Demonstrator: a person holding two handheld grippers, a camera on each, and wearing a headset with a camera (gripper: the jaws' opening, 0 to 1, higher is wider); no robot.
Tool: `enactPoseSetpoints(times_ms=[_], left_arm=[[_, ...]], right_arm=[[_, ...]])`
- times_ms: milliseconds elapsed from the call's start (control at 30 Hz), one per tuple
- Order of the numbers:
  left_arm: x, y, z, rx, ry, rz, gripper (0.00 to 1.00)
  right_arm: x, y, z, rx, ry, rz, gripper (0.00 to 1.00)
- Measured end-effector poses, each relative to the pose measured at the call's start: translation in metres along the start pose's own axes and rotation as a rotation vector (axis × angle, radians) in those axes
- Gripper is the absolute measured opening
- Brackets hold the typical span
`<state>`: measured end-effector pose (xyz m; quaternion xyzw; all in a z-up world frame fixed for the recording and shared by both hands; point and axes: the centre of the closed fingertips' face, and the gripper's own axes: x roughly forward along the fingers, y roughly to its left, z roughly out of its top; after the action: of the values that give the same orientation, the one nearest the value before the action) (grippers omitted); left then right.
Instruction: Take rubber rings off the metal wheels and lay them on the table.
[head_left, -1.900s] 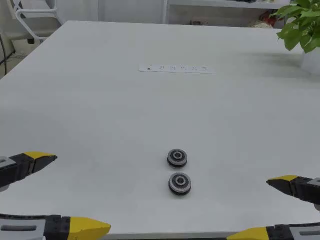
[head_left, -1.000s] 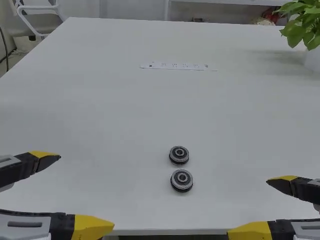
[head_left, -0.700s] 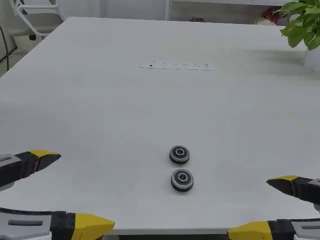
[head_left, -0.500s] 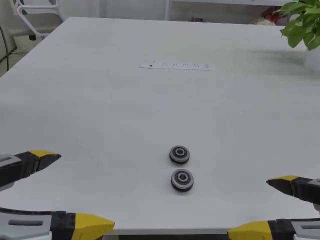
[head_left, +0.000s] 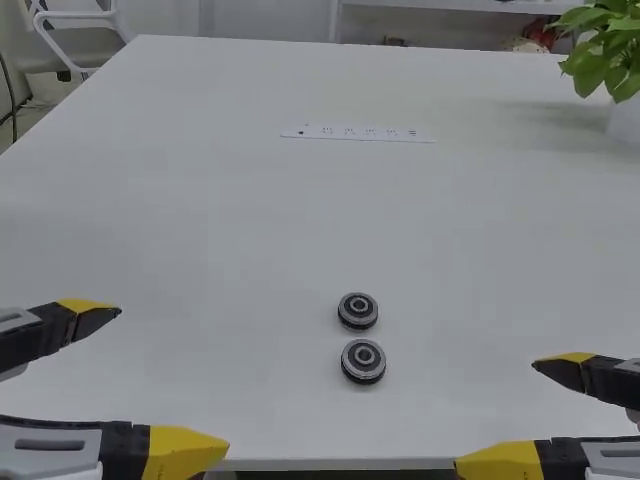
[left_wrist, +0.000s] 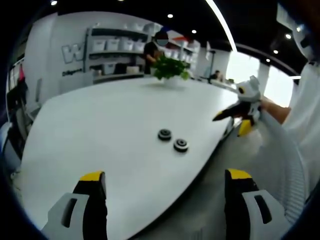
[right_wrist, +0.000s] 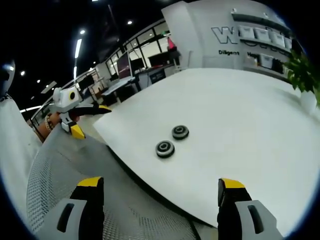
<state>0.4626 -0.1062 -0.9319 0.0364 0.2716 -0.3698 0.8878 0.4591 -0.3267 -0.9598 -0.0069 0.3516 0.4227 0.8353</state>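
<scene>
White table, two metal wheels, two grippers

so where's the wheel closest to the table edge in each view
Head view: the near wheel sits low, just right of centre, below the other wheel.
Left gripper view: near wheel right of centre, lower right of the other wheel.
Right gripper view: near wheel at centre, lower left of the other wheel.
Shared landmark: the potted plant, top right in head, top centre in left gripper, right edge in right gripper view.
</scene>
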Motion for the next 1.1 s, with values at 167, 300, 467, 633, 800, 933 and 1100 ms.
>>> enactPoseSetpoints(times_ms=[167, 300, 467, 633, 800, 933, 1100], left_arm=[[0.0, 0.0, 0.0, -0.001, 0.001, -0.001, 1.0], [0.0, 0.0, 0.001, 0.0, 0.0, -0.001, 1.0], [-0.001, 0.0, 0.002, -0.003, -0.006, -0.003, 1.0], [-0.001, 0.0, 0.003, -0.004, -0.011, -0.007, 1.0], [-0.003, 0.0, 0.009, 0.013, -0.027, -0.012, 1.0], [-0.004, -0.001, 0.015, 0.014, -0.042, -0.021, 1.0], [-0.004, -0.002, 0.026, 0.043, -0.057, -0.035, 1.0]], right_arm=[[0.0, 0.0, -0.001, 0.003, 0.004, -0.001, 0.94], [0.0, 0.0, -0.001, 0.002, 0.004, -0.001, 0.94], [-0.001, 0.0, 0.0, -0.002, 0.001, -0.004, 0.93], [-0.001, 0.0, 0.001, -0.004, -0.002, -0.003, 0.92], [-0.003, 0.001, 0.003, -0.011, -0.013, 0.002, 0.91], [-0.008, 0.002, 0.007, -0.01, -0.027, 0.011, 0.9], [-0.014, 0.0, 0.018, -0.007, -0.059, 0.006, 0.89]])
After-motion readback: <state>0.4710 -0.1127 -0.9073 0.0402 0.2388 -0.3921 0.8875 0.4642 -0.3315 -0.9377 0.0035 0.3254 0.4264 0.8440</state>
